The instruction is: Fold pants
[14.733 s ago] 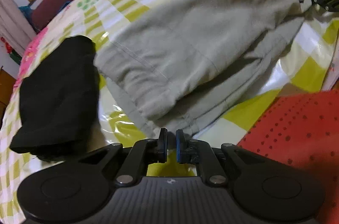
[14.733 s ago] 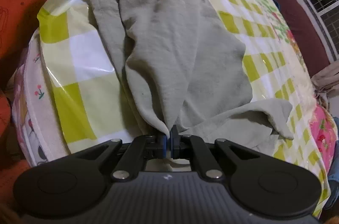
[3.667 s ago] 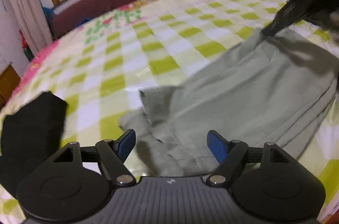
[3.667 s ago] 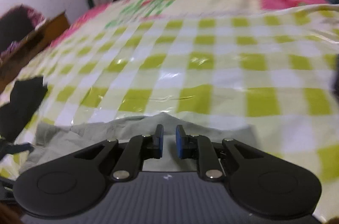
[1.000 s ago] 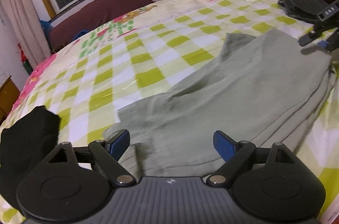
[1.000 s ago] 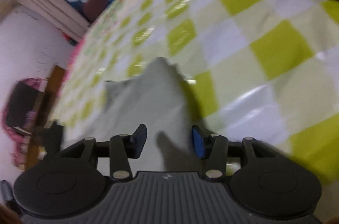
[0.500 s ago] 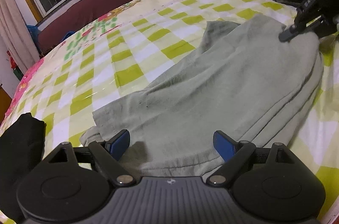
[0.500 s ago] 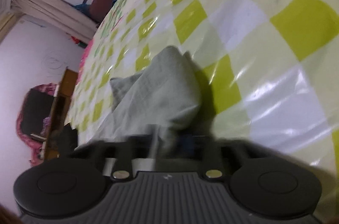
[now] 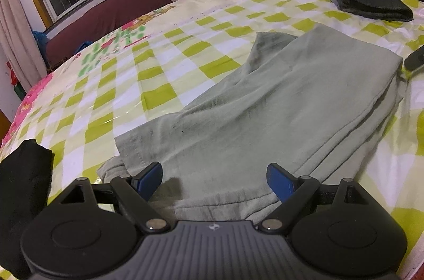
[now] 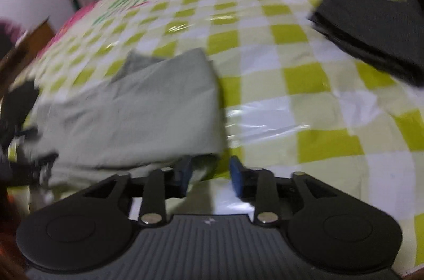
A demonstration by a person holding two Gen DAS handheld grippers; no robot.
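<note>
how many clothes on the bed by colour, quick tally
grey-green: 1, the pants lying folded on the checked bed cover
dark grey: 1, the folded garment at the far right
black: 1, the bundle at the near left edge
total: 3

Grey-green pants (image 9: 278,105), yellow-green and white checked bedcover (image 9: 159,73), black folded cloth (image 9: 371,1)
</note>
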